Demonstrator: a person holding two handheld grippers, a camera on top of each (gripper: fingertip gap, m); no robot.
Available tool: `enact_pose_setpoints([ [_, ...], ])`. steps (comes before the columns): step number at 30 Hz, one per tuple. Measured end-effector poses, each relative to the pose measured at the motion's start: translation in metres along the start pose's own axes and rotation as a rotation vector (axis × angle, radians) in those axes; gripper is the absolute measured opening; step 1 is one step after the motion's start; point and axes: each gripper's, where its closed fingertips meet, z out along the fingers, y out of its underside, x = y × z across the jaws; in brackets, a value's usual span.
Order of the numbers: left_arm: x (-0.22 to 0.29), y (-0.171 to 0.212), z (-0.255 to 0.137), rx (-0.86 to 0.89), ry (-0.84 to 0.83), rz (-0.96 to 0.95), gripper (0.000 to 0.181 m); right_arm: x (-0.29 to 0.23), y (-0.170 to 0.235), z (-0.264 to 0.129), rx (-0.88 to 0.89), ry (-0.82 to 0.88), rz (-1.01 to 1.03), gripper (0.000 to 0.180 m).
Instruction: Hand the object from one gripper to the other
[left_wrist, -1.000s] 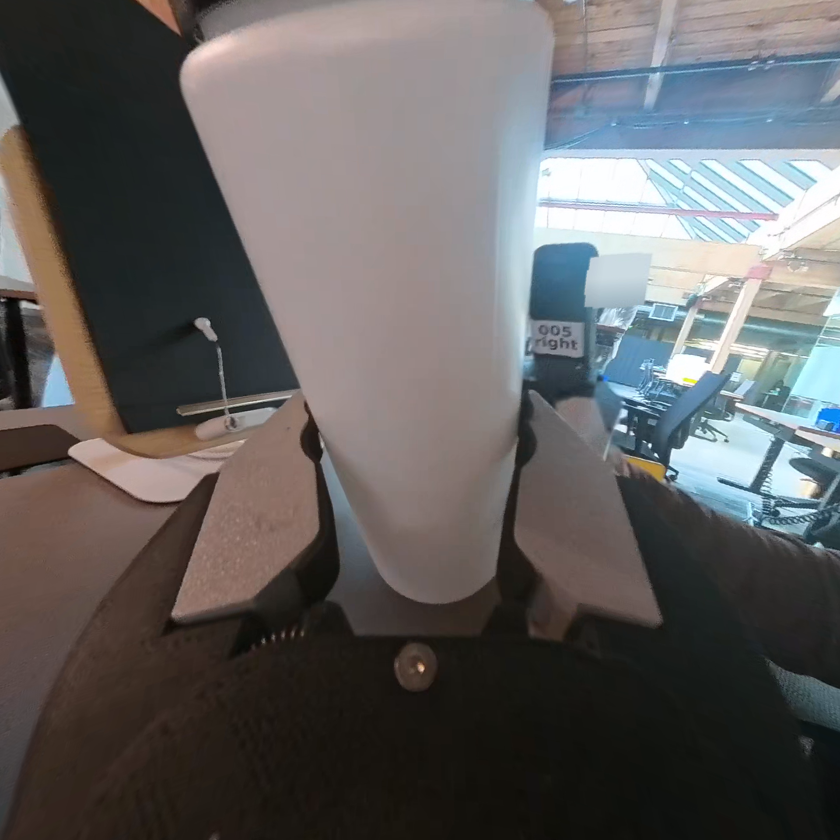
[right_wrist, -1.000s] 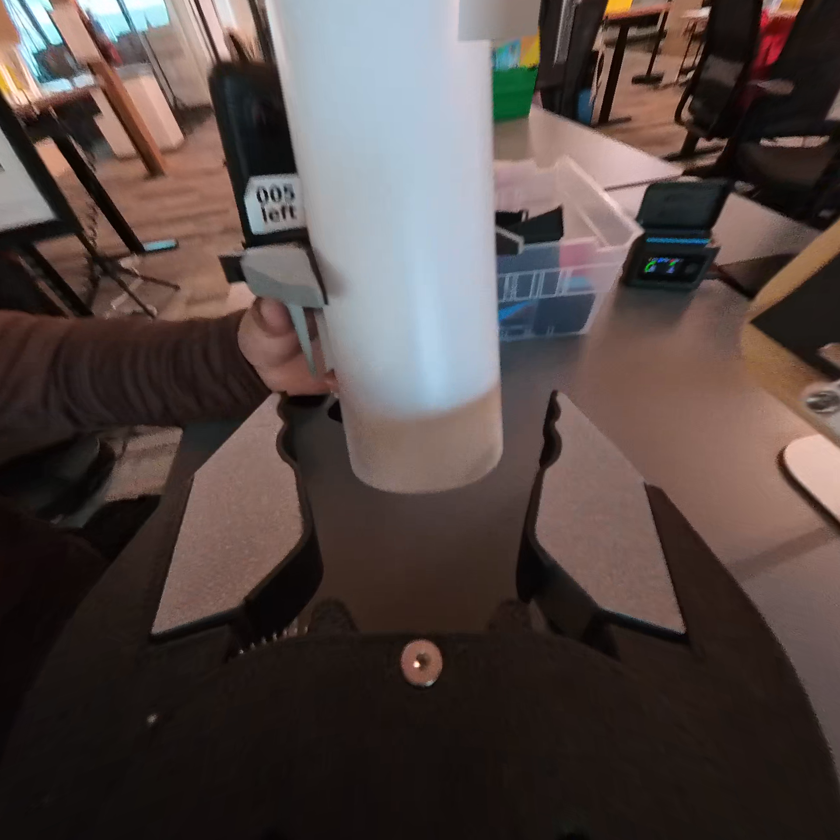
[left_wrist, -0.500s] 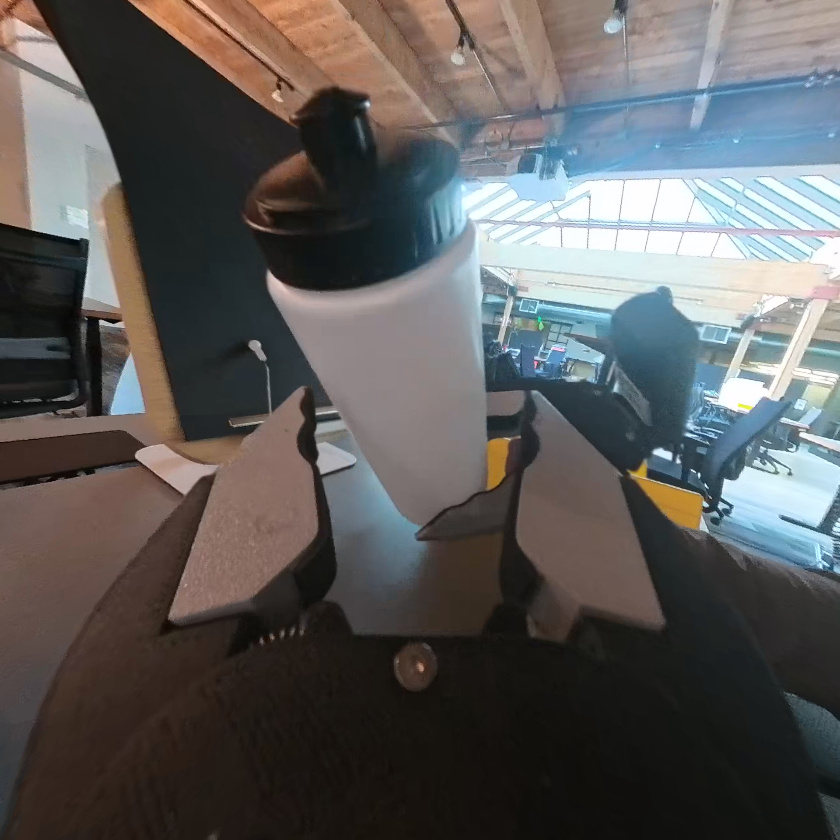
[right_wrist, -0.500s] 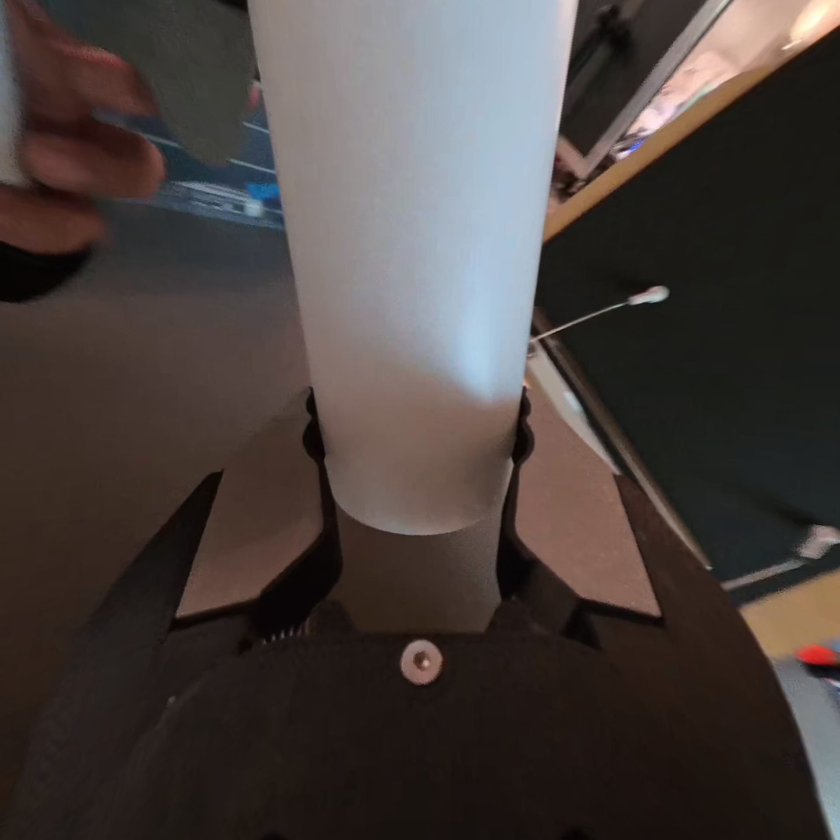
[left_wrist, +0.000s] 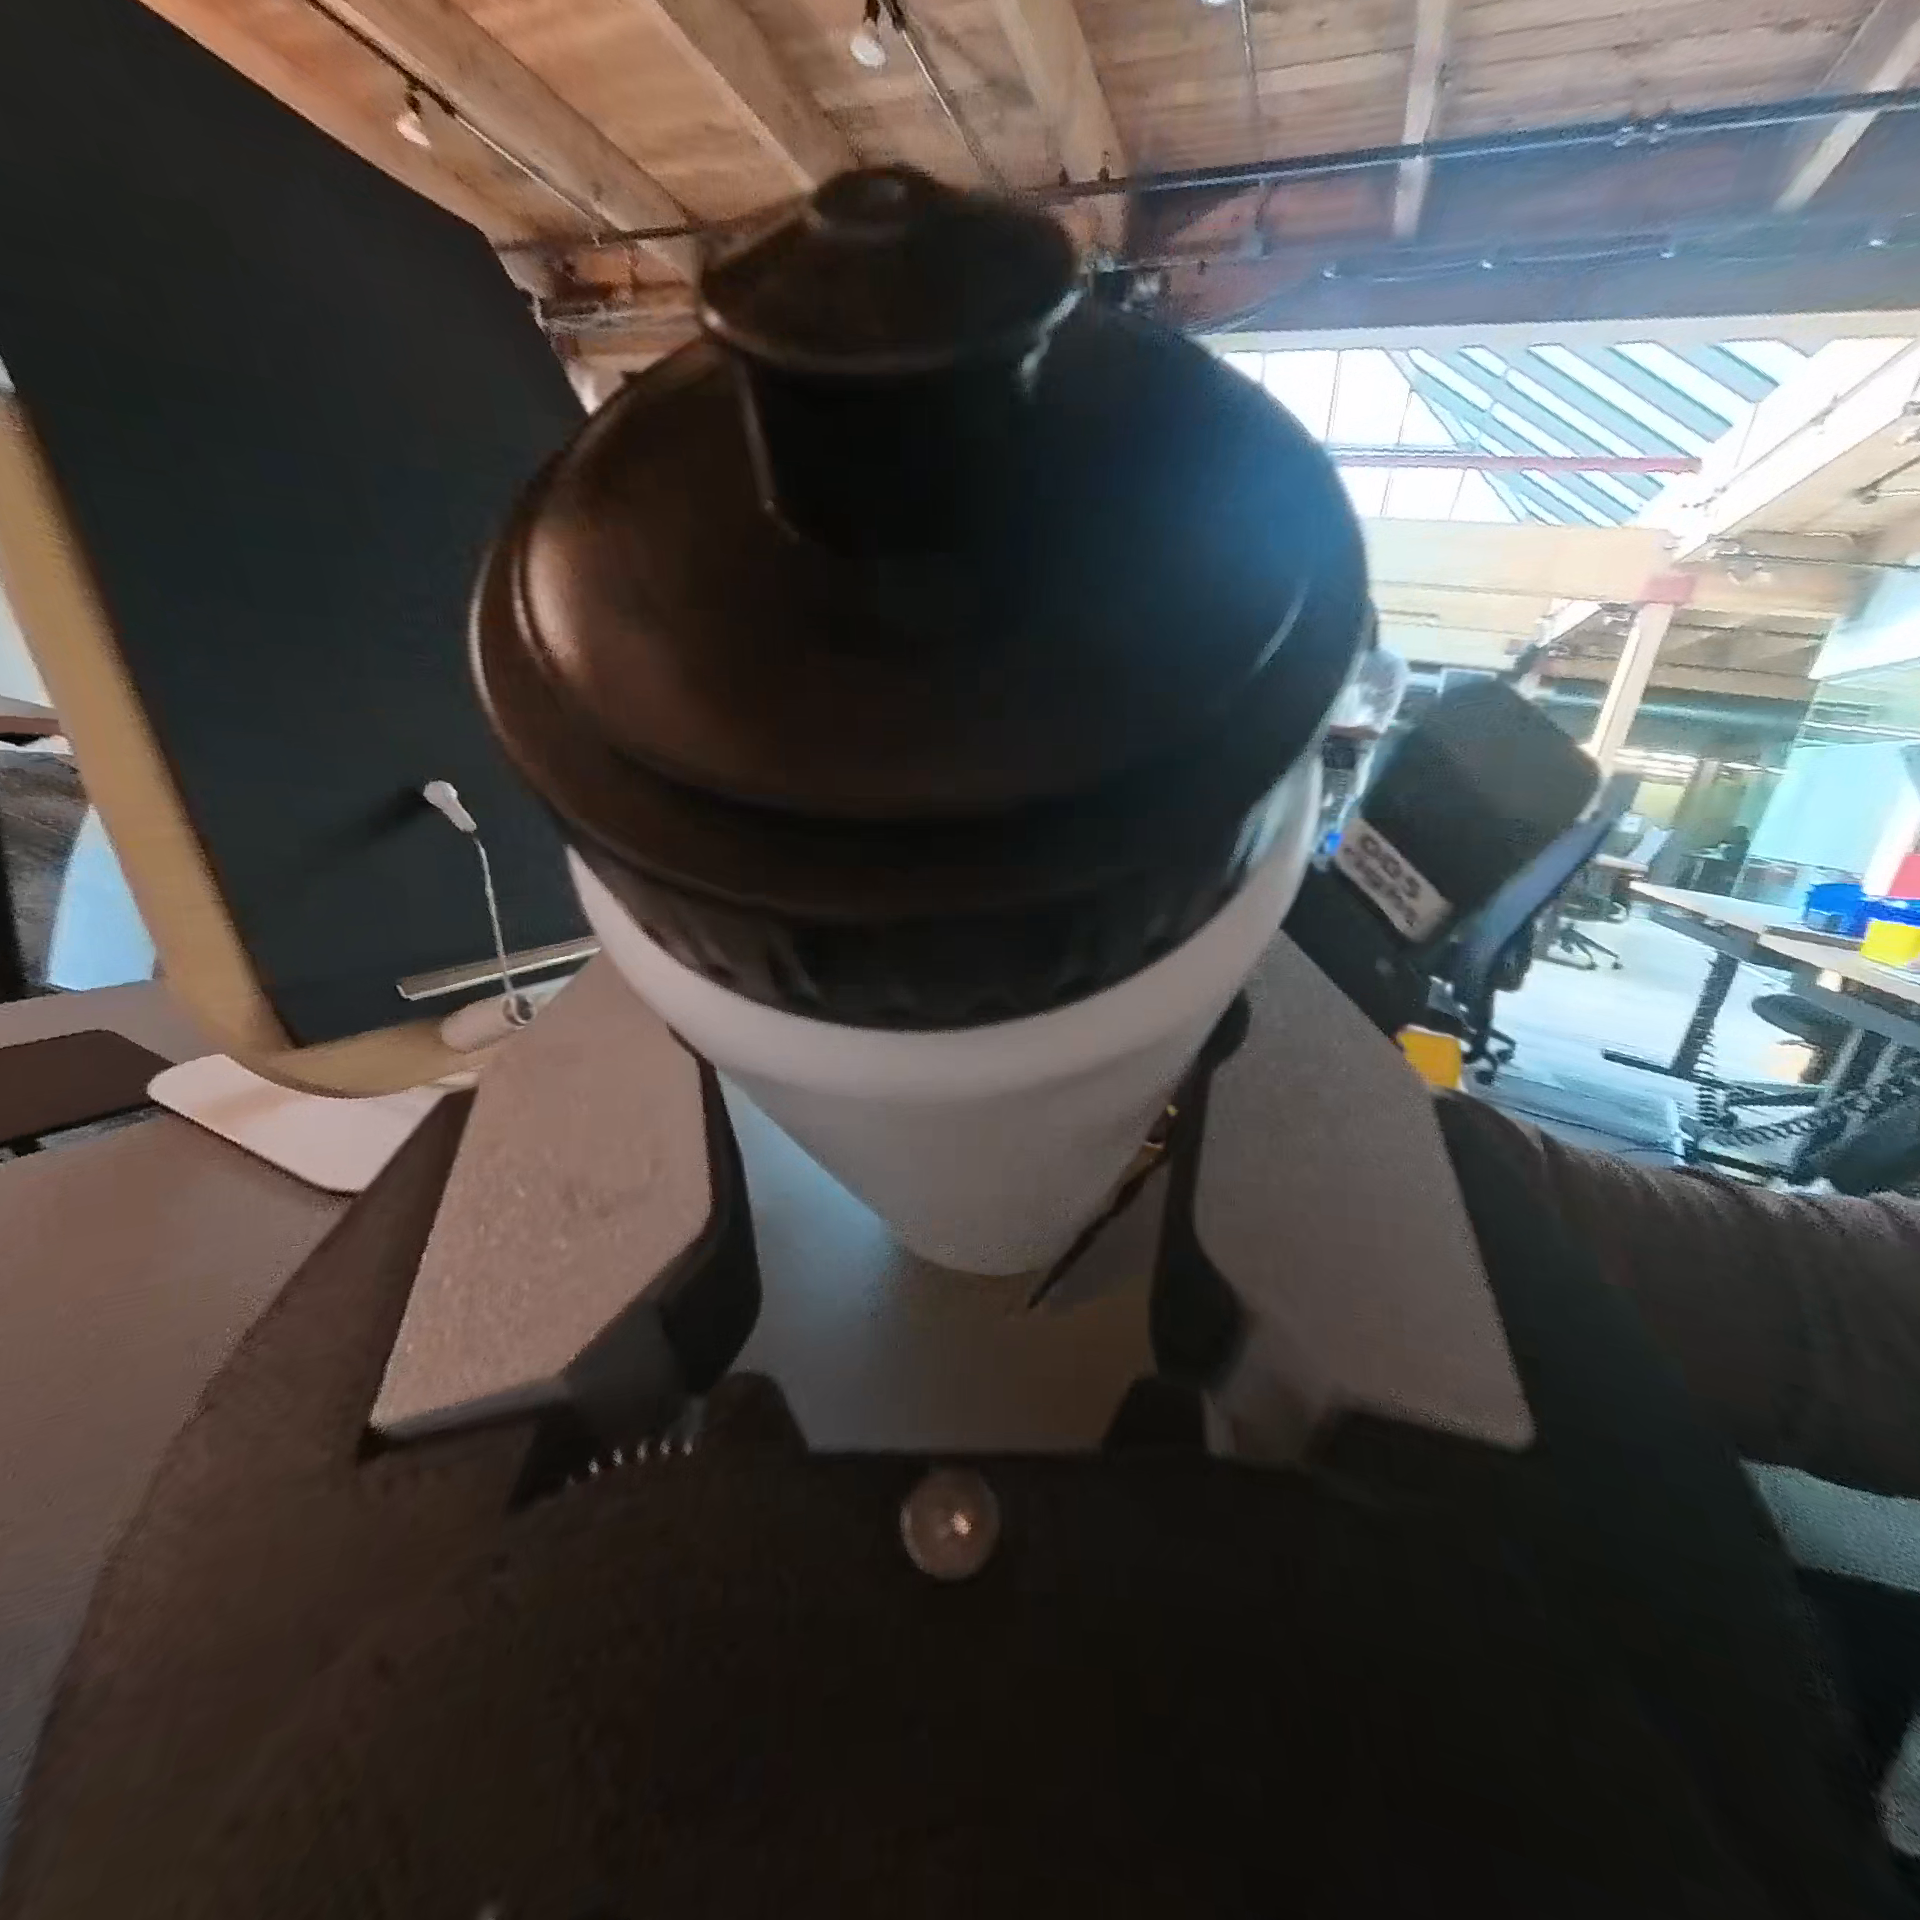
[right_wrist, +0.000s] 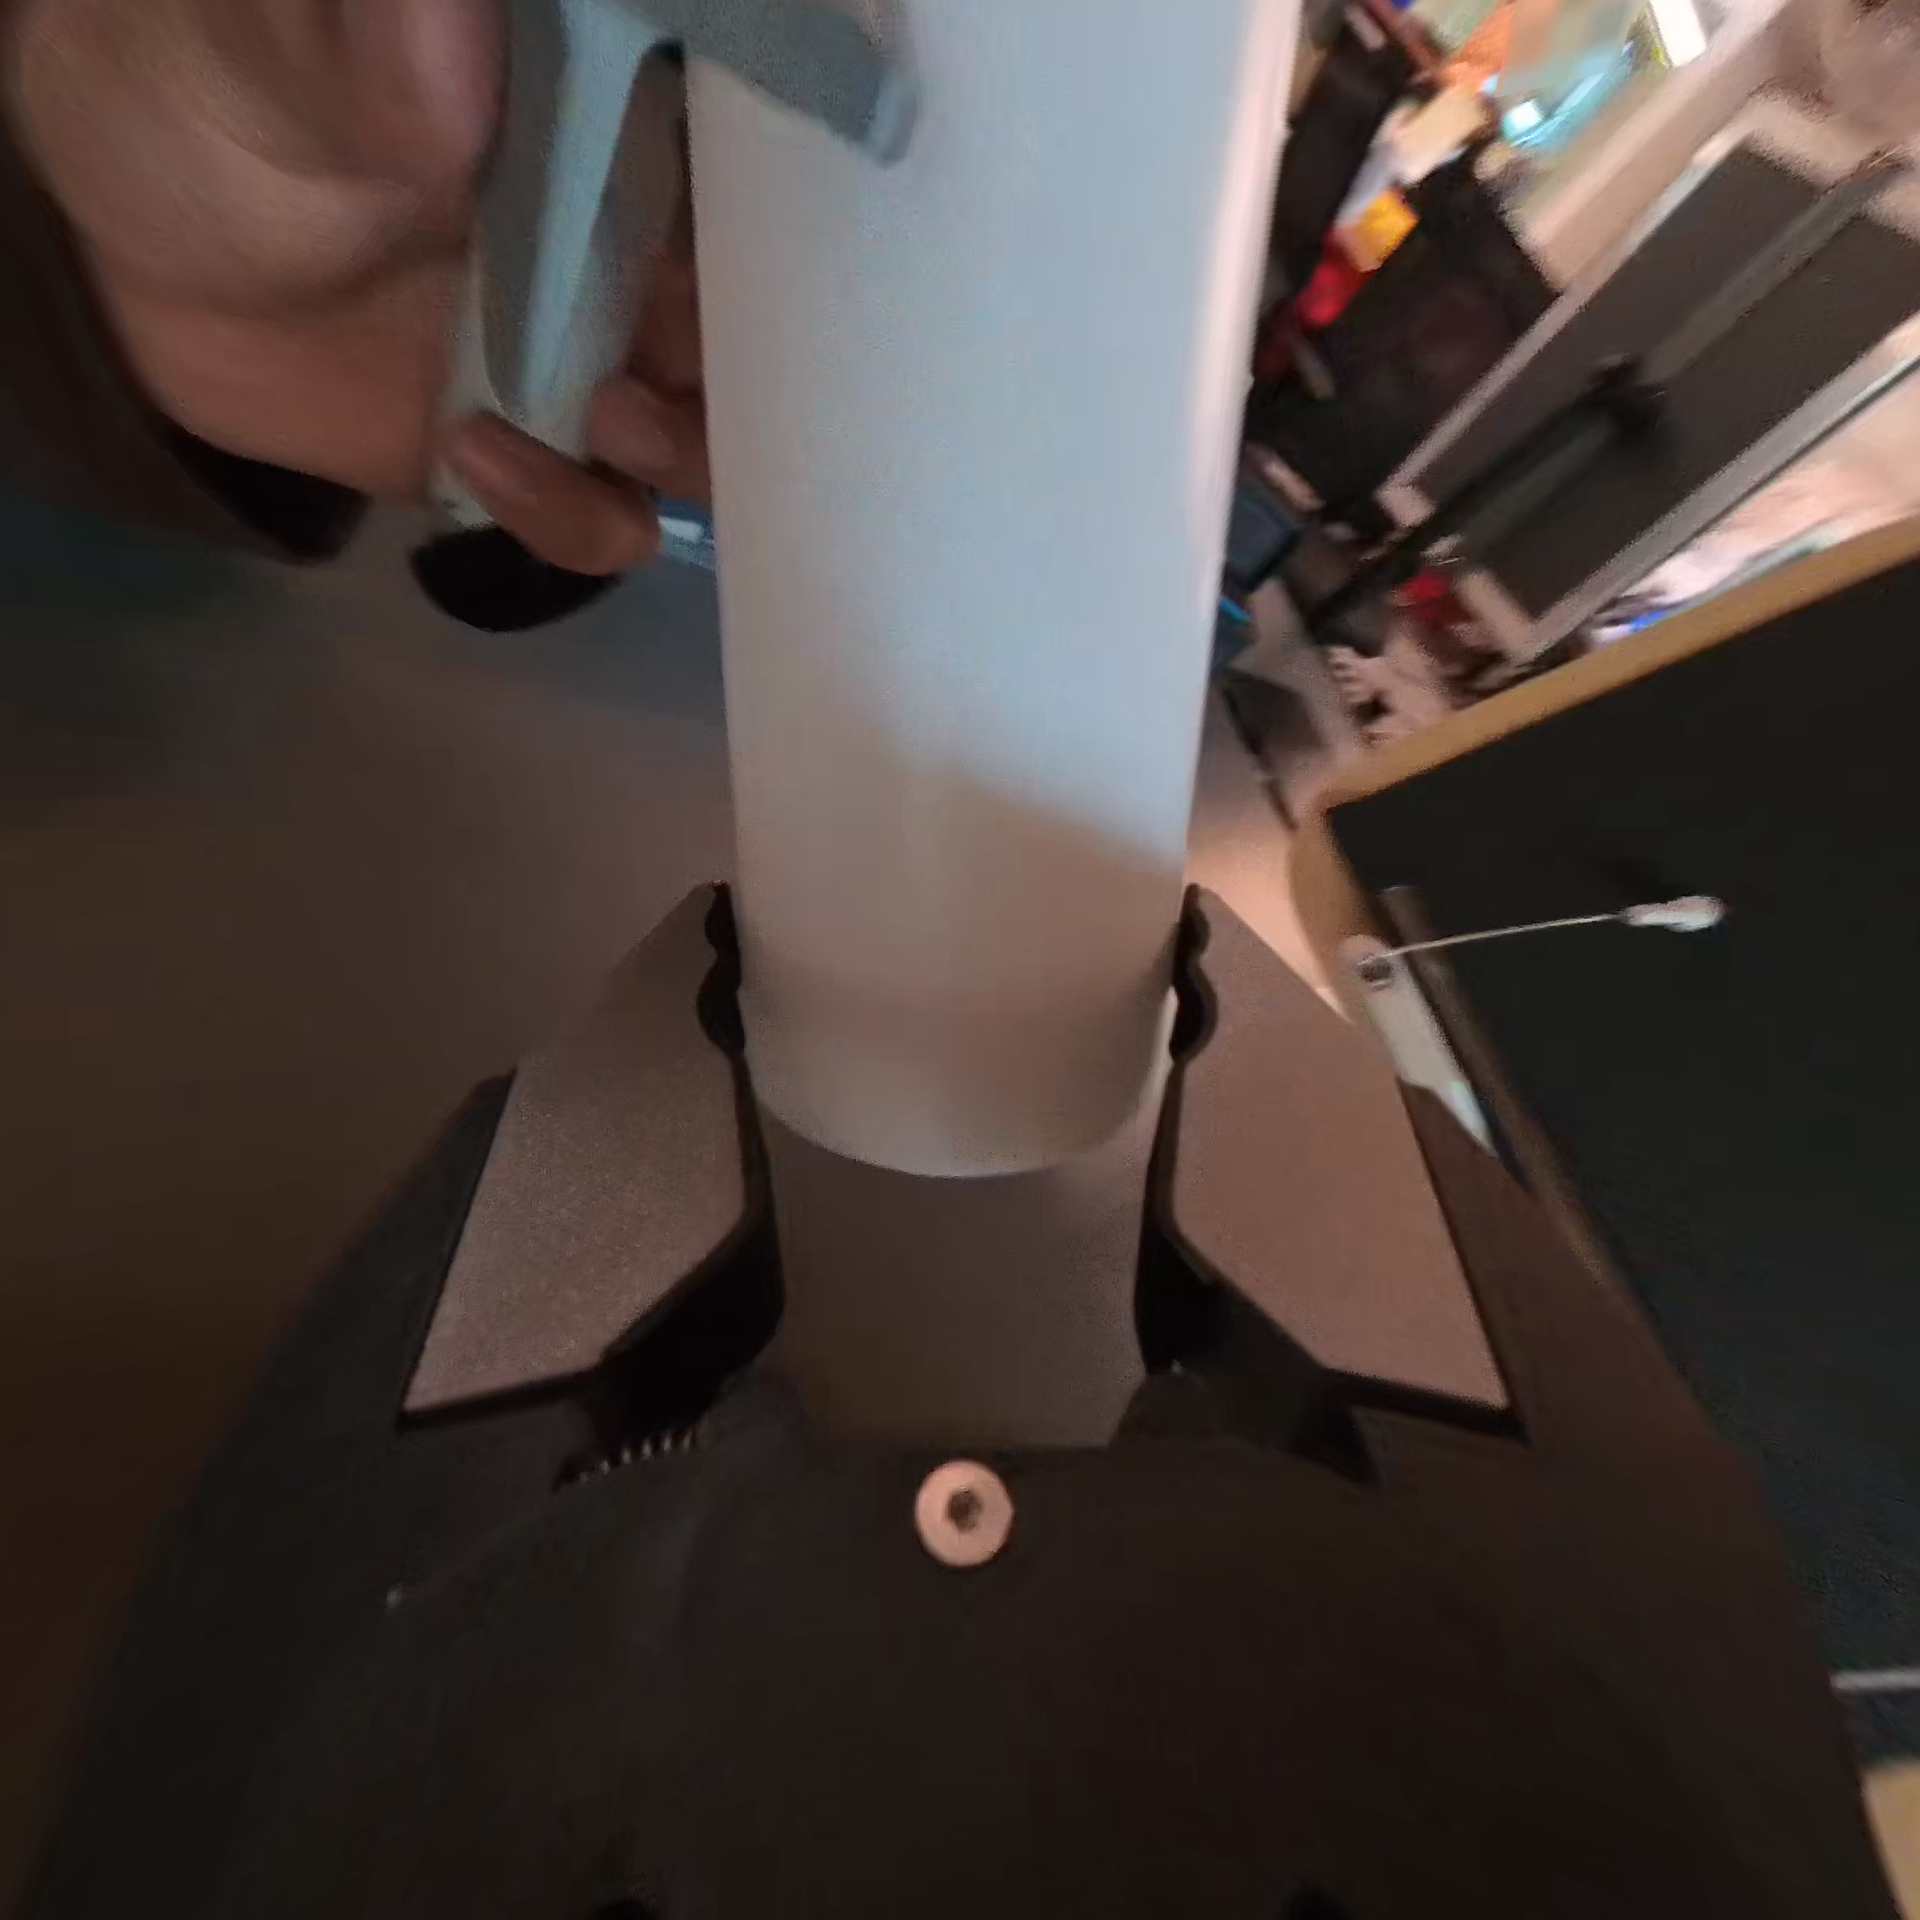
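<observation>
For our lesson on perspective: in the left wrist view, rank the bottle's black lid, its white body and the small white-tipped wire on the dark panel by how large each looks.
1. black lid, enlarged because it is nearest the camera
2. white body, only partly visible
3. white-tipped wire, smallest

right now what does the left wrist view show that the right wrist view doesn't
Only the left wrist view shows the bottle's black domed screw lid, the wooden beam ceiling and the skylights beyond.

Only the right wrist view shows the right gripper clamped on the base of the tall white cylindrical bottle, plus the person's bare hand gripping the other tool.

Both show the white bottle, the grey tabletop and the black wood-edged panel. The left gripper looks open.
</observation>
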Motion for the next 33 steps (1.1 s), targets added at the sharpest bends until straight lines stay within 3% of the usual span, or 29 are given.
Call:
enact_pose_setpoints([
  [1, 0.000, 0.001, 0.000, -0.006, 0.006, -0.001, 0.094, -0.001, 0.000, -0.004, 0.019, -0.056, 0.067, 0.080],
  [6, 0.016, 0.004, 0.001, -0.018, 0.105, 0.031, 0.094, 0.003, -0.013, -0.028, 0.159, -0.255, 0.334, 0.093],
  [12, 0.051, 0.011, 0.007, -0.020, 0.224, 0.169, 0.094, -0.037, -0.023, -0.023, 0.156, -0.463, 0.365, 0.109],
  [15, 0.057, 0.023, 0.012, -0.054, 0.241, 0.182, 0.094, -0.052, -0.017, -0.007, 0.083, -0.455, 0.300, 0.104],
  [21, 0.033, 0.031, 0.016, -0.095, 0.121, 0.137, 0.092, -0.044, -0.003, 0.011, -0.023, -0.350, 0.228, 0.097],
  [25, 0.007, 0.025, 0.010, -0.069, 0.008, 0.101, 0.092, -0.012, -0.006, 0.008, 0.087, -0.297, 0.393, 0.094],
  [33, -0.006, 0.023, 0.004, -0.056, -0.033, 0.113, 0.077, 0.021, -0.032, -0.029, 0.418, -0.383, 0.783, 0.092],
])
